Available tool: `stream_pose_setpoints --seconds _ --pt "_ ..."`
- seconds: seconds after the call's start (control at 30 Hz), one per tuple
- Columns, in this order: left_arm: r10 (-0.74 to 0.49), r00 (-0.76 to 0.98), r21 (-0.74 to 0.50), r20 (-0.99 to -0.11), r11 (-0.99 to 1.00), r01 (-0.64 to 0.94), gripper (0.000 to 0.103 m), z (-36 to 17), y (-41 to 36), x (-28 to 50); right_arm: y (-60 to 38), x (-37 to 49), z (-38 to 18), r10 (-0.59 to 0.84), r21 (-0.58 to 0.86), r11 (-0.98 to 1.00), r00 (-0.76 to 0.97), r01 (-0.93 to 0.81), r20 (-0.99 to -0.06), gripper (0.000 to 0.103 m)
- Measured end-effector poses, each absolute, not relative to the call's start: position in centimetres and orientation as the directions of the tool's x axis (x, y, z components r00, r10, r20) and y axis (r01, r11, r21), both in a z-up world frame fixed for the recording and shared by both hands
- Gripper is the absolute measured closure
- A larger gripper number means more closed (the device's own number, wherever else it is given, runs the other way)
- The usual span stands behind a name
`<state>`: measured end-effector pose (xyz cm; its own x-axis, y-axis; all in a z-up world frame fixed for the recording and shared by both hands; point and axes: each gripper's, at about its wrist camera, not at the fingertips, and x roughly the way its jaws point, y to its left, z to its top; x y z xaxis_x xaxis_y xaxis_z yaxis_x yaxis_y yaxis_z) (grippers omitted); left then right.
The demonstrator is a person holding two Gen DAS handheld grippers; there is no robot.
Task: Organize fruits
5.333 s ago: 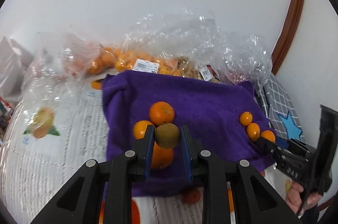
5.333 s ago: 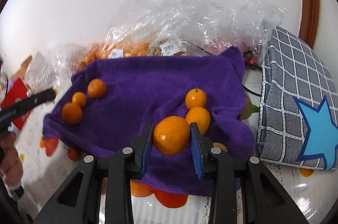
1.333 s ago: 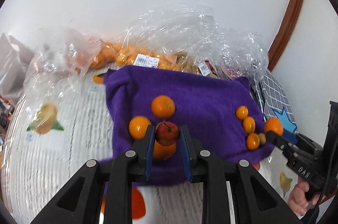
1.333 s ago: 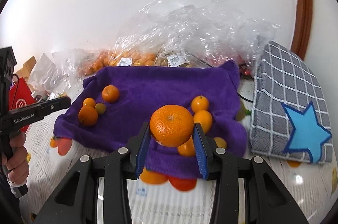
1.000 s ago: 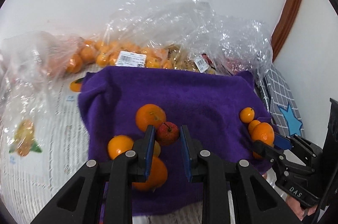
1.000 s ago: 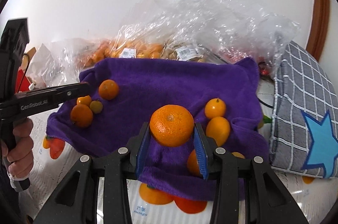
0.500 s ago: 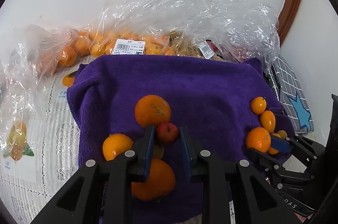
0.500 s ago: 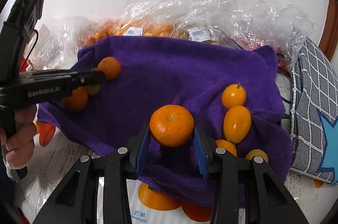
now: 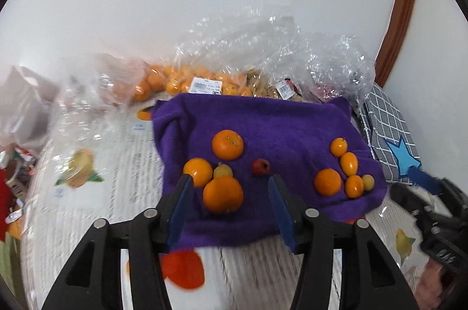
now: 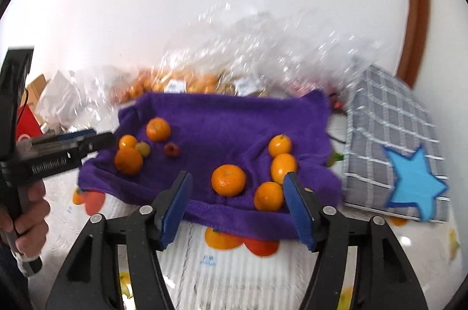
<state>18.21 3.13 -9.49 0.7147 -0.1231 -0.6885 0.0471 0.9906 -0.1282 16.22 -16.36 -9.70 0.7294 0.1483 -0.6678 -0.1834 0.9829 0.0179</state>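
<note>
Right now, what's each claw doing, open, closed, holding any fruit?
Left claw: open, holding nothing.
Right claw: open, holding nothing; the orange lies on the purple towel.

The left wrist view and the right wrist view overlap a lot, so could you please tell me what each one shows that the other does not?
Only the left wrist view shows the small yellow-green fruit at the right cluster's edge, beside the open right gripper.

Only the right wrist view shows the red box at far left, behind the open left gripper.

Both show the purple towel, the small red fruit and the star-patterned grey cloth.
</note>
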Motion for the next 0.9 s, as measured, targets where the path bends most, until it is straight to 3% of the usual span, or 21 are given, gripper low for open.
stream_pose_setpoints --seconds 0.2,0.3,0.37,0.53,0.57,0.9 --pt "-0.075 0.729 -0.092 -0.68 0.996 0.016 0.042 -7.8 2.4 13.6 -17.7 11.4 -5.9 0.108 0.023 0.992 0.742 -0.125 -0.661 0.033" --pt "-0.131 0.715 -0.127 -0.687 0.99 0.059 0.039 -7.2 1.9 11.3 -18.5 8.9 -5.0 0.045 -0.016 0.997 0.758 -0.073 -0.65 0.031" --pt "-0.13 0.722 -0.129 -0.679 0.99 0.057 0.035 -6.6 1.8 9.9 -18.9 7.5 -4.6 0.039 -0.027 0.997 0.763 -0.074 -0.645 0.017" --pt "-0.107 0.751 -0.105 -0.652 0.993 0.05 0.023 -5.2 1.6 6.0 -19.3 3.9 -3.0 0.019 -0.038 0.998 0.791 -0.054 -0.612 0.003" --pt "-0.107 0.753 -0.104 -0.65 0.993 0.051 0.019 -5.0 1.5 5.5 -19.4 3.2 -2.8 0.025 -0.027 0.998 0.794 -0.052 -0.608 0.002" --pt "-0.066 0.791 -0.068 -0.609 0.997 0.03 0.017 -3.3 0.9 2.5 -20.5 0.5 -2.1 0.018 0.008 1.0 0.797 -0.016 -0.604 0.002"
